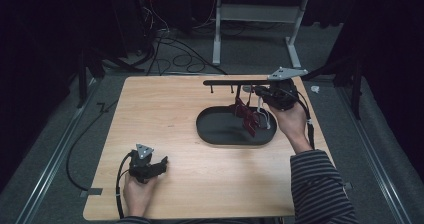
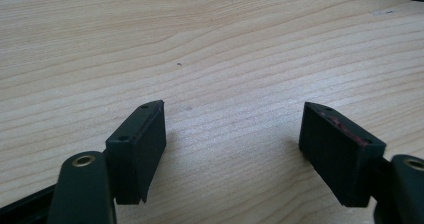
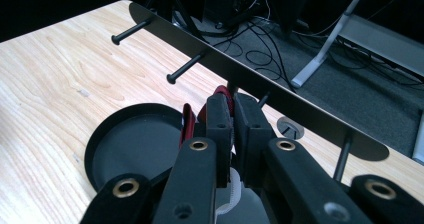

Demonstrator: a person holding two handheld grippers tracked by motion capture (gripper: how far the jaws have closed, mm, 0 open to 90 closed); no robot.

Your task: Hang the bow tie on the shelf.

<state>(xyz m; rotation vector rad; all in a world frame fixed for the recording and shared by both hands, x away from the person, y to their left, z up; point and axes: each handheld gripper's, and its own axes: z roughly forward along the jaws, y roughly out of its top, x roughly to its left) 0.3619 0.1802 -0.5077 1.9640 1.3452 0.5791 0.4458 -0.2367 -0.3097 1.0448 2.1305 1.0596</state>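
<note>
Left gripper [image 1: 161, 165] lower left, resting on surface [image 1: 170, 114], jaws wide apart, empty. Right gripper [image 1: 256, 91] upper right, pinching red item [image 3: 223, 95] beneath peg rail [image 1: 235, 82].

Tabletop [image 1: 165, 109] evenly lit, dark surroundings; soft shadows, slight blur.

Left gripper [image 1: 161, 164] sits low near the front edge w/ jaws spread wide apart, left hand [image 1: 137, 191] wrapped around its back end. Right gripper [image 1: 260, 91] is raised further back, jaws pinched nearly together; right hand [image 1: 289, 119] grips it, striped sleeve [image 1: 317, 184] on the forearm.
</note>
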